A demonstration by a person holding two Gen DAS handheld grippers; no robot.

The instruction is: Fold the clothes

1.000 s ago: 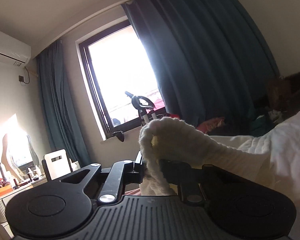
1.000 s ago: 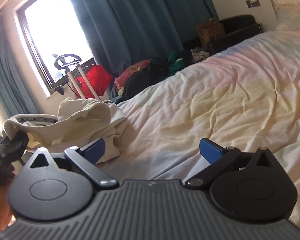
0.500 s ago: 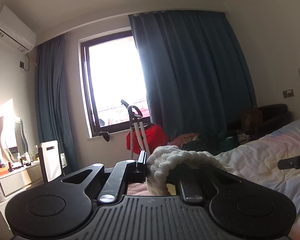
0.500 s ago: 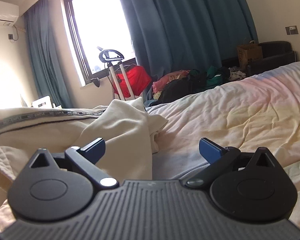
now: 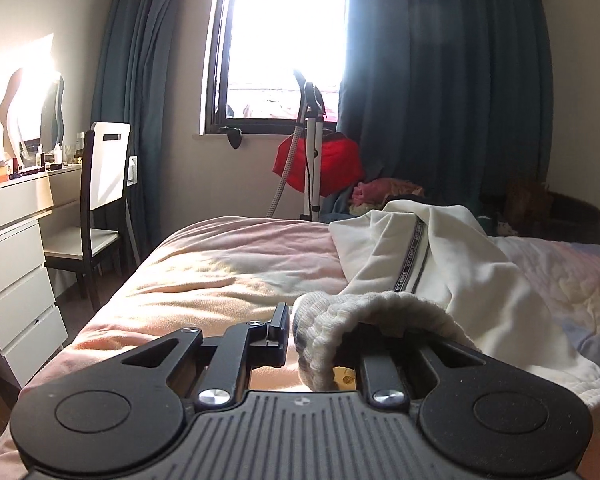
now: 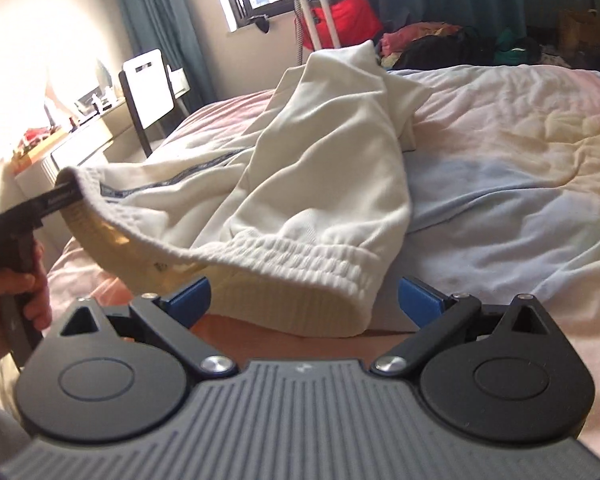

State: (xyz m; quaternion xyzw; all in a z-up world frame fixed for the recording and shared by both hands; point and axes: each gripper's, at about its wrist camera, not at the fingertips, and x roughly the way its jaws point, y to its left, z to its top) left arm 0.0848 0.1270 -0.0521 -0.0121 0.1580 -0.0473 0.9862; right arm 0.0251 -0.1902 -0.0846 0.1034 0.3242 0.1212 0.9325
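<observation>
L claw: jaws opening; ribbed waistband of the pants is between them & draped over the R finger; can't tell if the pads press on it.
R claw: spread wide, blue pads well apart, nothing pinched; waistband hem sits just ahead, between the pads.
Hand: seen from R cam, low left of R claw, grips L claw handle; L claw tip lifts waistband edge off the bed.
Pants: cream w/ dark side stripe, waistband nearest both claws, rest trails away across the bed, crumpled, far end peaked up.
Bed, beyond: pink/blue quilt, wrinkled, under & right of the pants.
Chair: left of L claw, past bed edge, at white dresser.
Far: red bag & pole stand below the window, teal curtains both sides, clothes pile on floor far right.
</observation>
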